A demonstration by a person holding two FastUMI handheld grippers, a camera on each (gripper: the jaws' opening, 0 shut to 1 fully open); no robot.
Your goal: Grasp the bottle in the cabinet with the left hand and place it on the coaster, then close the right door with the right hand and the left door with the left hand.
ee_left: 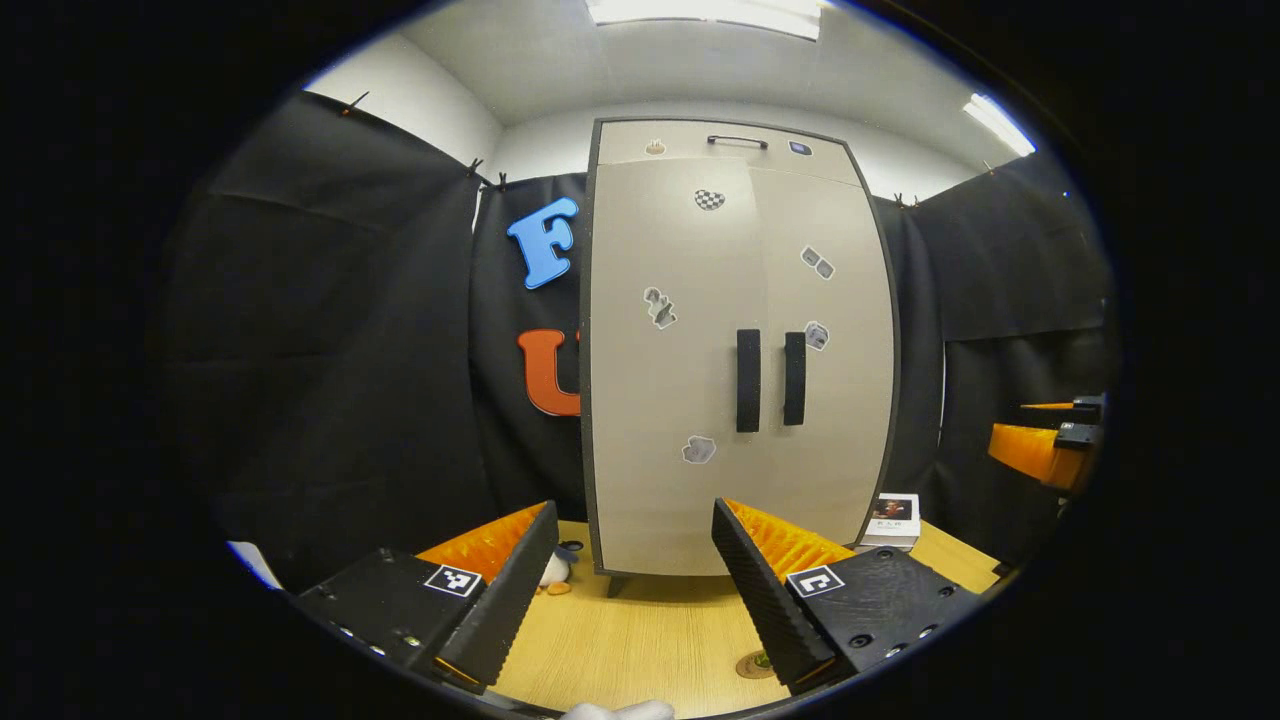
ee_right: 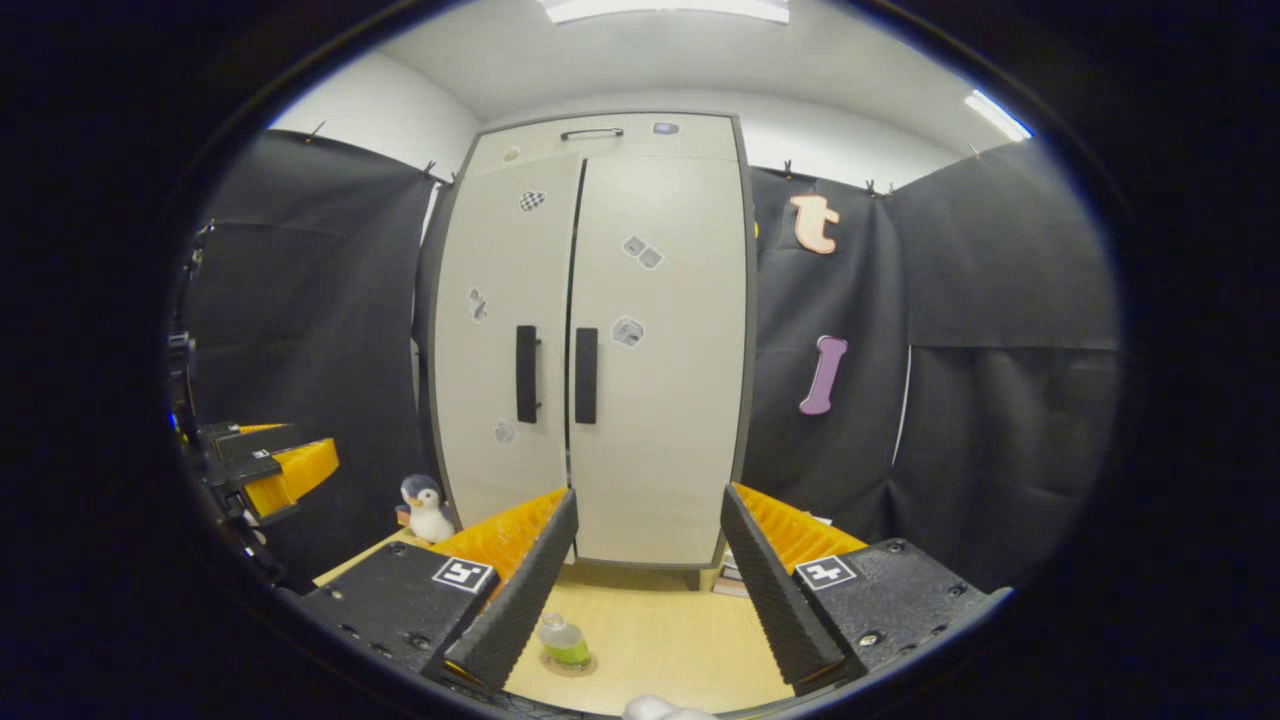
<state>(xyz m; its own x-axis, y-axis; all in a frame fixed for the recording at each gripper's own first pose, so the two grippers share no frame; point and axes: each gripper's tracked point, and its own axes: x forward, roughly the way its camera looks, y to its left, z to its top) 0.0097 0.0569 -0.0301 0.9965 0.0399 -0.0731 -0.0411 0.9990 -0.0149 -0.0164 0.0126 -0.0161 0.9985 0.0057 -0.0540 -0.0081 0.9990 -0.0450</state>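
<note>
Tall beige two-door cabinet [ee_right: 590,340] shut, green bottle [ee_right: 563,641] on round coaster [ee_right: 570,664] at 6 o'clock (task looks finished); both hand-held grippers, left [ee_left: 634,590] and right [ee_right: 648,590], gape empty; only withdrawal remains.

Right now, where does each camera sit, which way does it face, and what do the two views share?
Left gripper view: rides the left tool, facing the closed cabinet head-on; its own open fingers at bottom, the right tool at the right edge.
Right gripper view: rides the right tool, facing the cabinet; its own open fingers at bottom, the left tool at left, bottle on coaster.
Shared: cabinet, wooden table.
</note>
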